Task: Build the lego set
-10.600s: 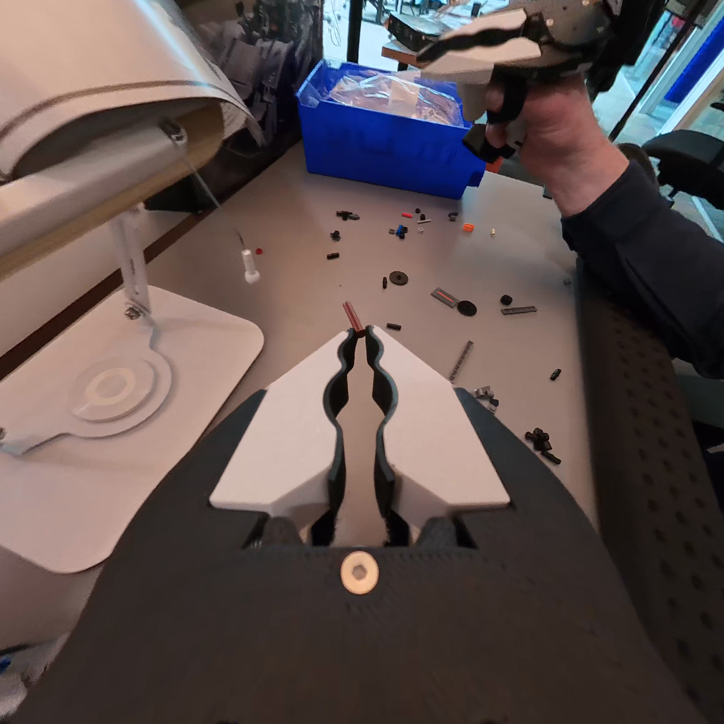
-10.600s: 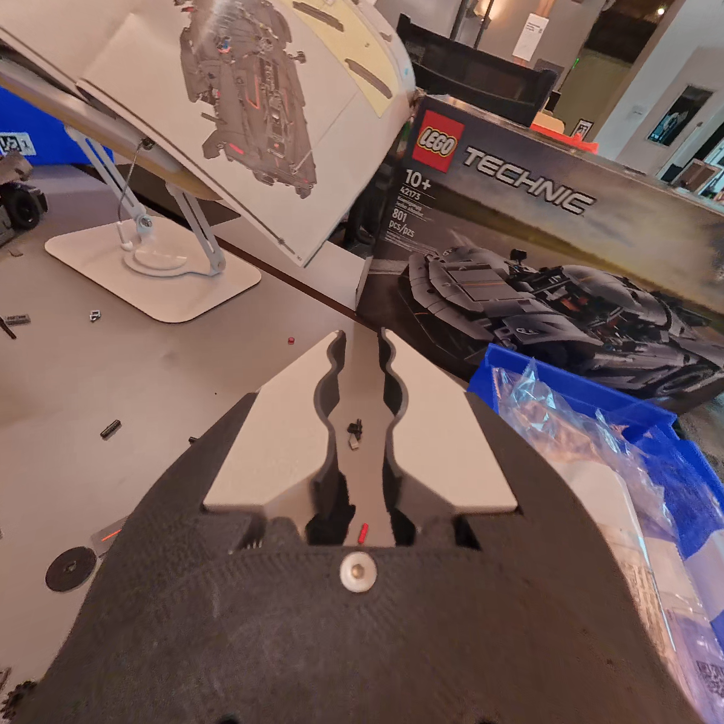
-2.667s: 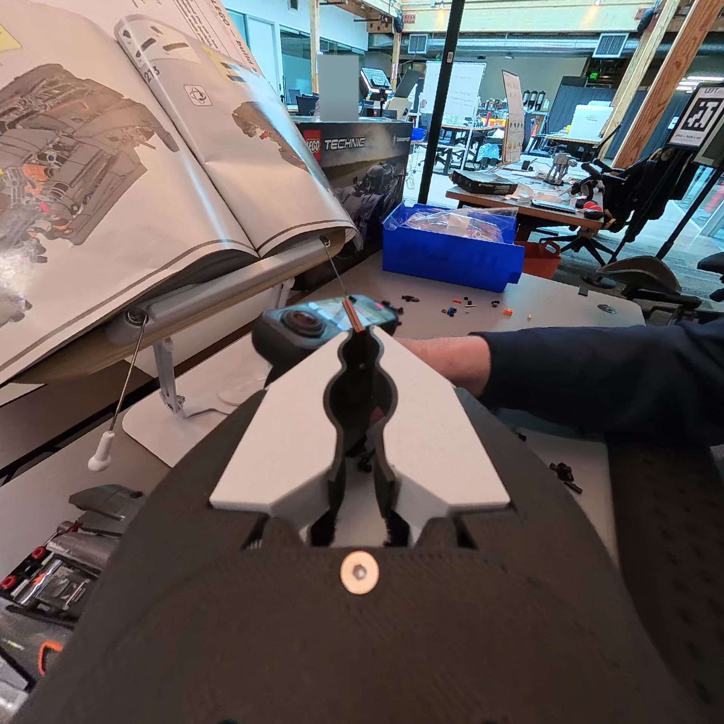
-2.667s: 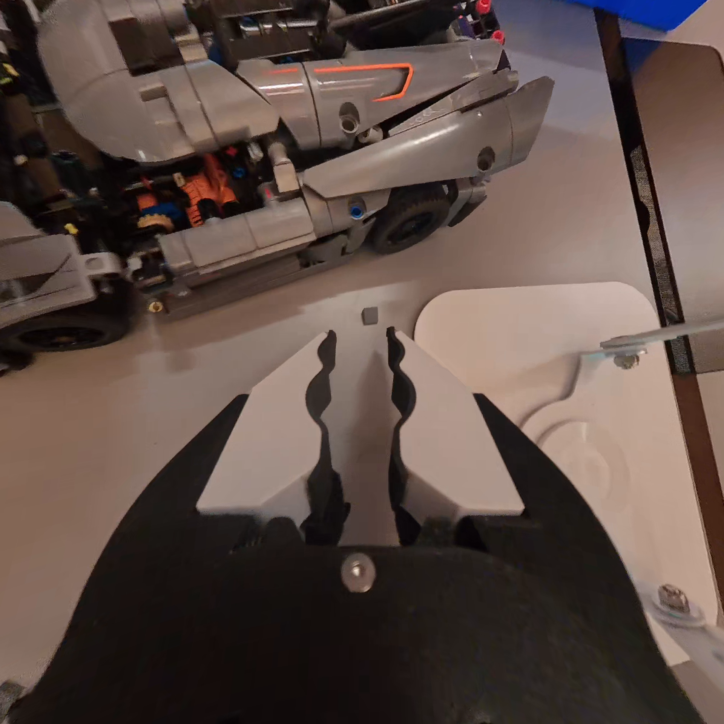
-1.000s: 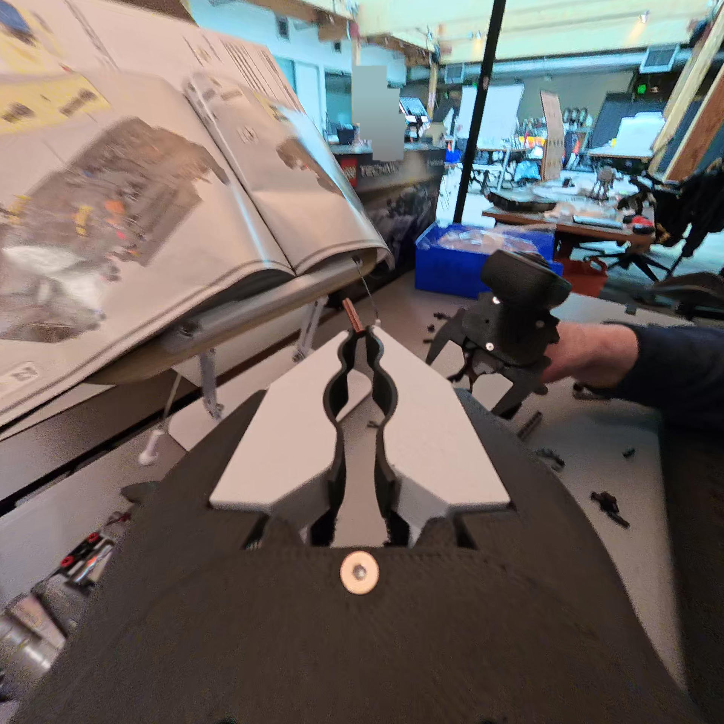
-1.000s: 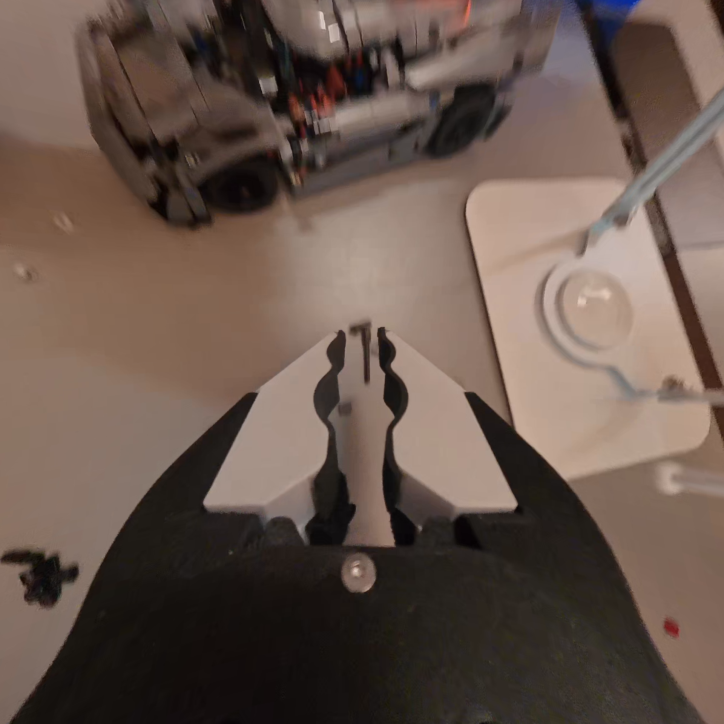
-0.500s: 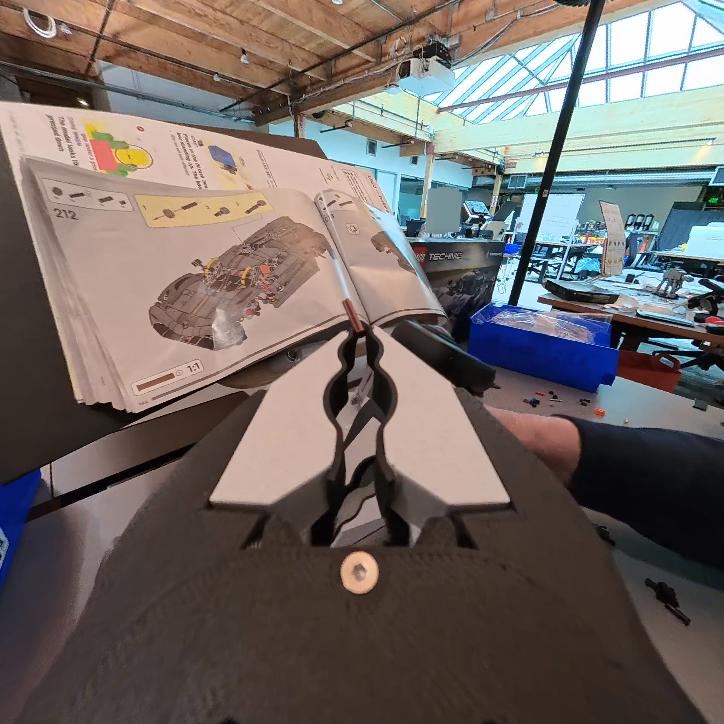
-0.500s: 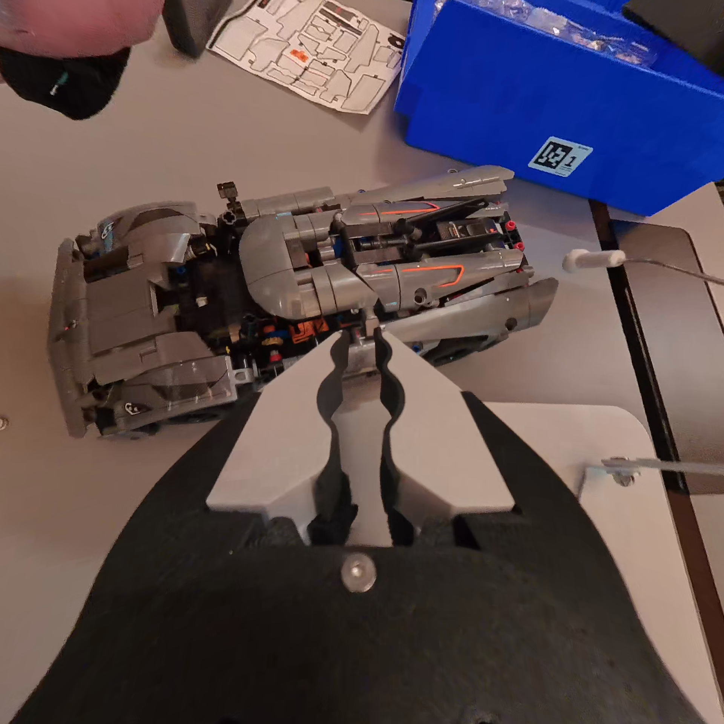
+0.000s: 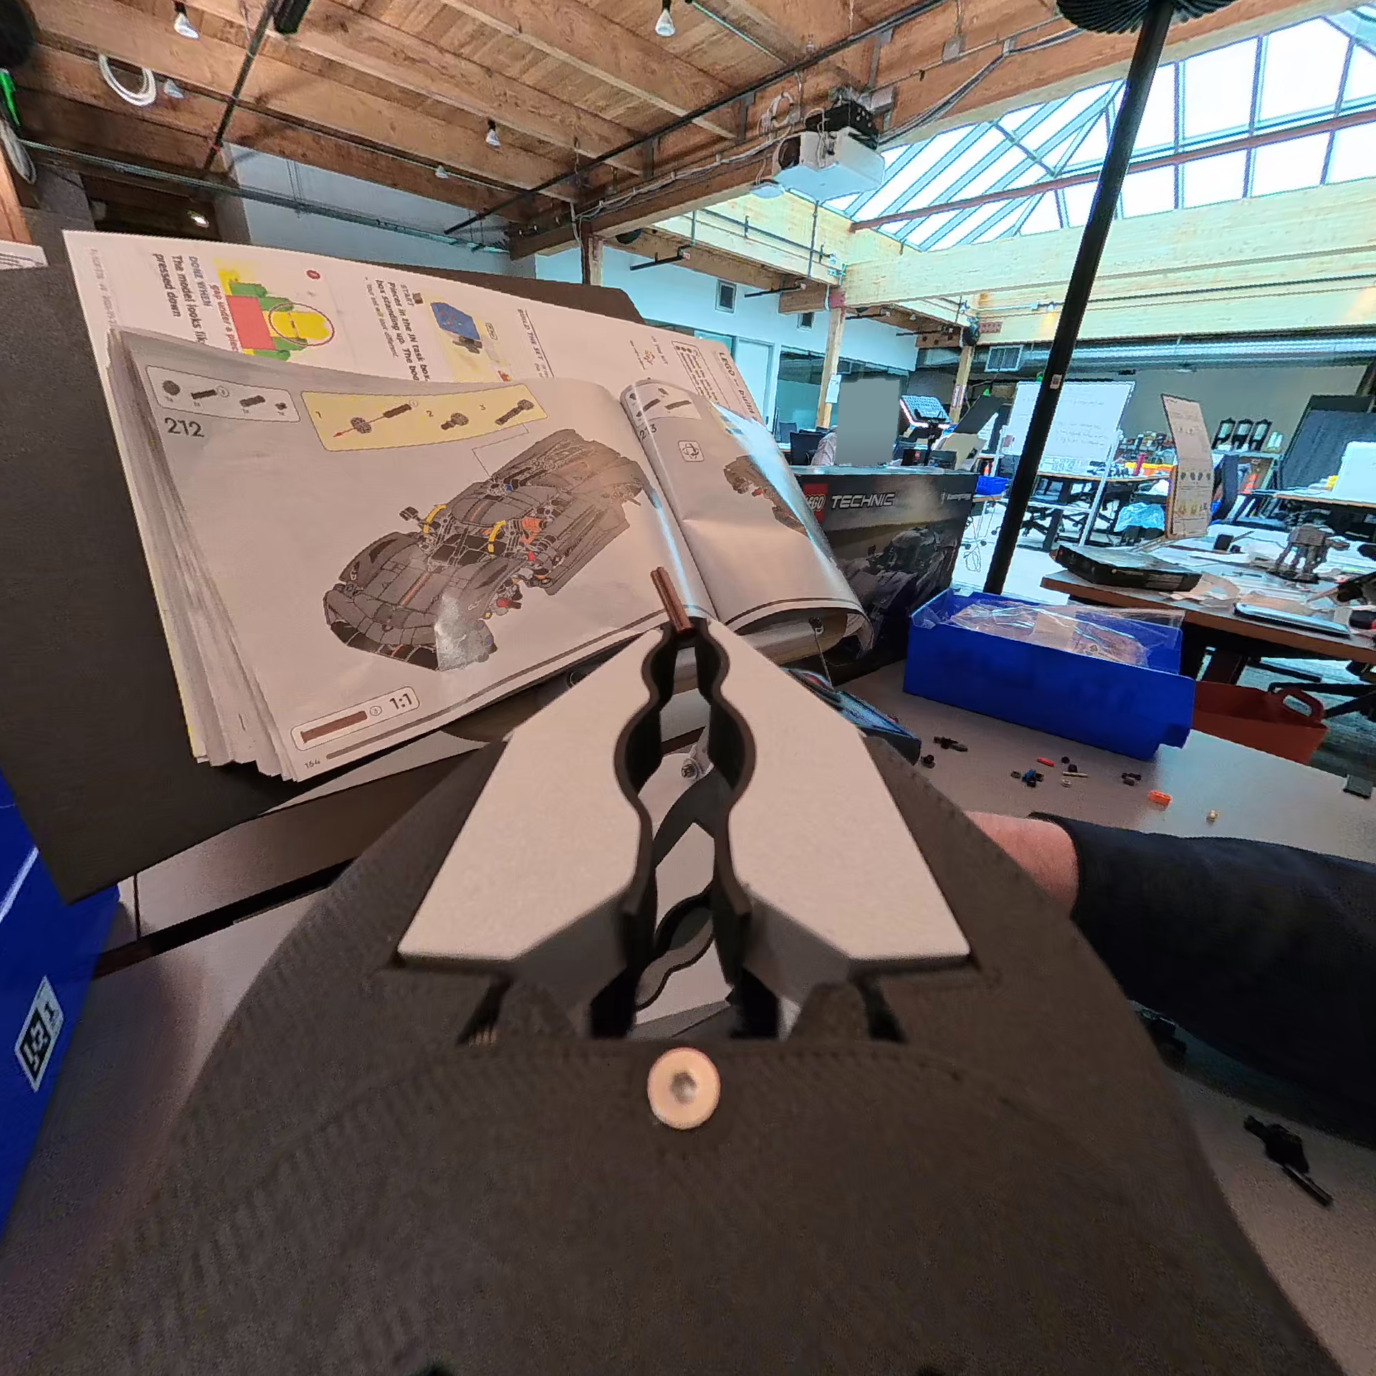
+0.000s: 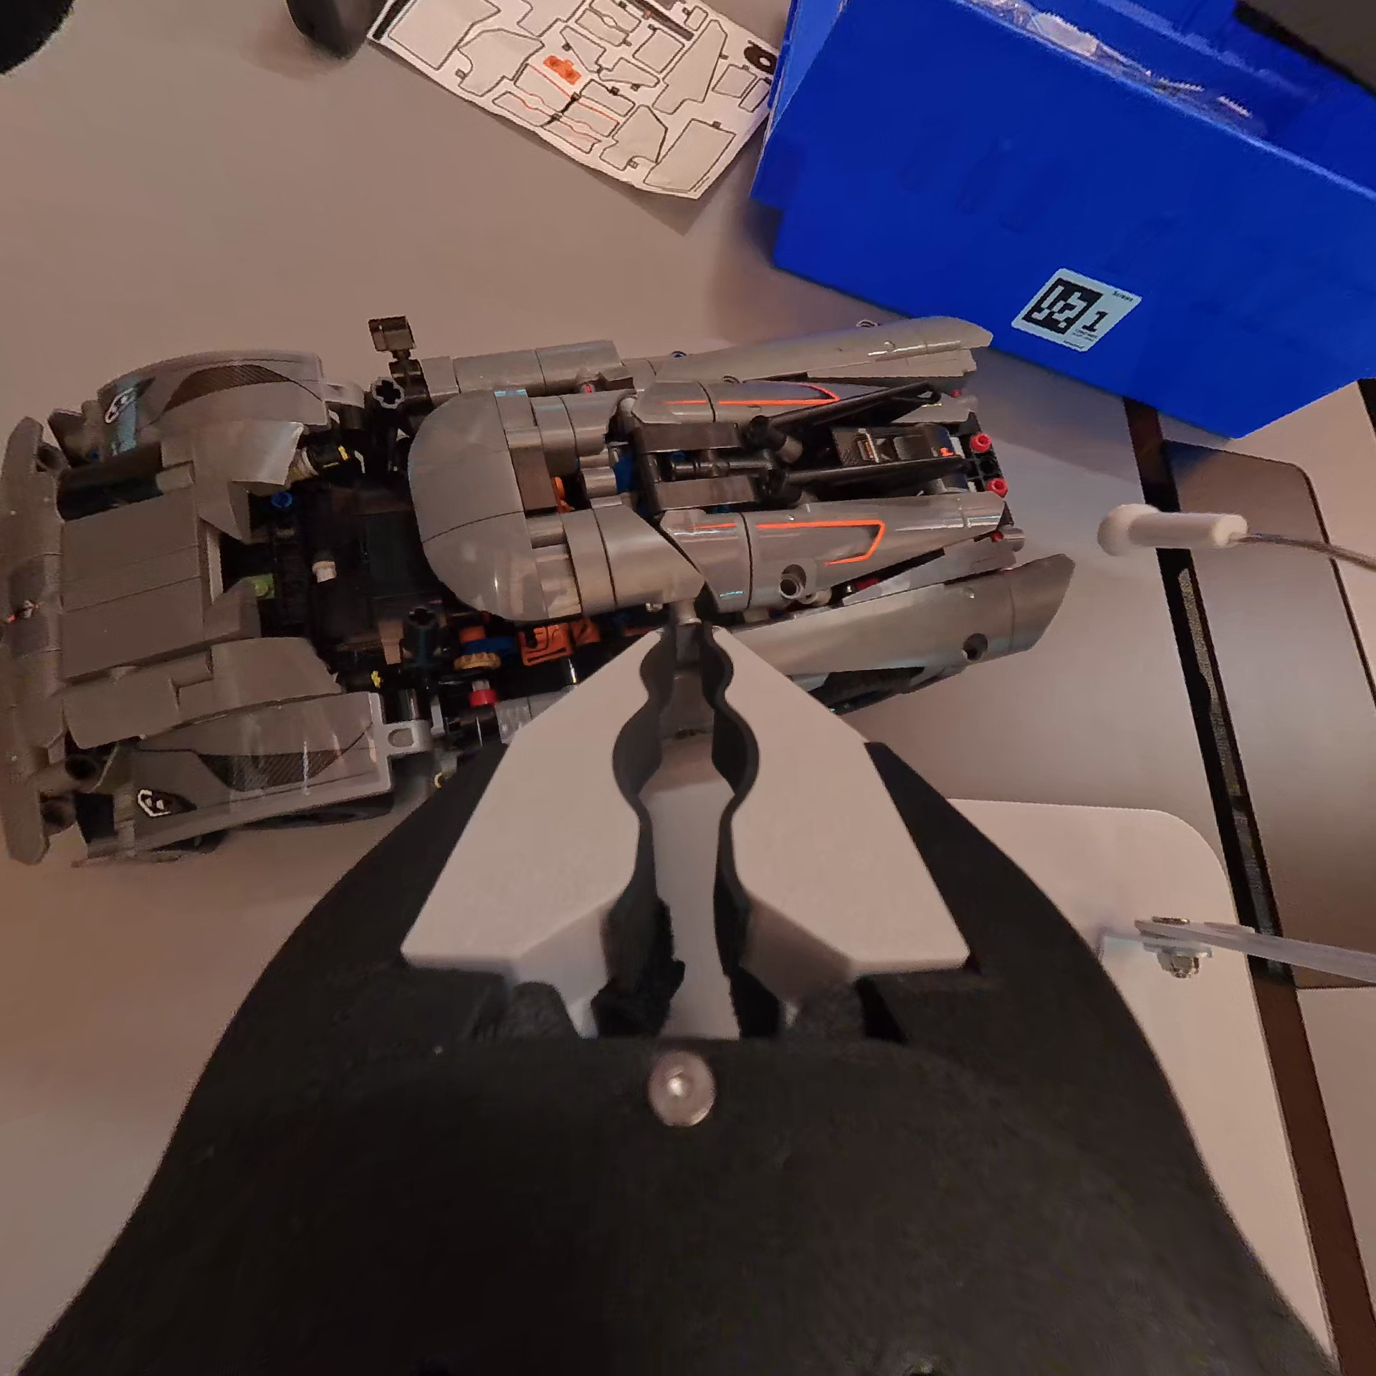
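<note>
- My left gripper hides the lower end of the brown axle pinched at its tips.
- My gripper body covers most of the right hand; only a patch shows.
- The loose pieces on the table are too small to identify.
- In the right wrist view, my gripper blocks the car model's near side.
- The blue bin is cut off by the frame's edge.

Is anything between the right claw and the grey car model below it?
Nothing visible. The right claw hovers over the car model with only open air between; its tips point at a small grey pin on the model's near side.
</note>
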The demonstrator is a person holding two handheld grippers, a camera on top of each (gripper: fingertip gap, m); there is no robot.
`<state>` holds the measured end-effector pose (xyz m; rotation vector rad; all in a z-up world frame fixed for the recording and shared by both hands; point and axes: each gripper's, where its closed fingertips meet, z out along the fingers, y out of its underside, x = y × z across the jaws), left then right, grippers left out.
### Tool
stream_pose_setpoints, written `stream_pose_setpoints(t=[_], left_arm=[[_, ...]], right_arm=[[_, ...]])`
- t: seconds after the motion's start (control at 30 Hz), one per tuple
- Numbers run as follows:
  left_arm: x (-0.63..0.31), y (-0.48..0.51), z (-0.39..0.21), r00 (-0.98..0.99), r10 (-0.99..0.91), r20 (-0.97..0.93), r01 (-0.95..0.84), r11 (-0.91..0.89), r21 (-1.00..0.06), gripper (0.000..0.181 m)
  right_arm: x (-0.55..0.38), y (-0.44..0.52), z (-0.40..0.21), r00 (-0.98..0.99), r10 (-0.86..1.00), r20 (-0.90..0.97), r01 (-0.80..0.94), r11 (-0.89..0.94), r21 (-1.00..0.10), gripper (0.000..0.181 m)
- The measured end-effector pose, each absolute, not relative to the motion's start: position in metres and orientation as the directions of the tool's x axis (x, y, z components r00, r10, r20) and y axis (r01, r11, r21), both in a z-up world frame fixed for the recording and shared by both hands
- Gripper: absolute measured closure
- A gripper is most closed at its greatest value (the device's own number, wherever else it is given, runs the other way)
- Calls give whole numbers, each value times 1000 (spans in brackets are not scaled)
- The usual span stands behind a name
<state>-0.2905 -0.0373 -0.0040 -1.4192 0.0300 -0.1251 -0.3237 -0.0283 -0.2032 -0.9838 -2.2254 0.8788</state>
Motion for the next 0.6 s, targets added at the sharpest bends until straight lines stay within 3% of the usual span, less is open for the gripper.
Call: stream_pose_setpoints(t=[0.37,0.6], left_arm=[[-296,-42,-2,996,-79,47,59,158,-986,178],[-304,-47,-1,996,-62,63,73,175,-982,179]], right_arm=[[-322,-25,-198,-571,792,218,426,512,-746,178],[-309,-8,-157,-516,823,238,421,486,-766,176]])
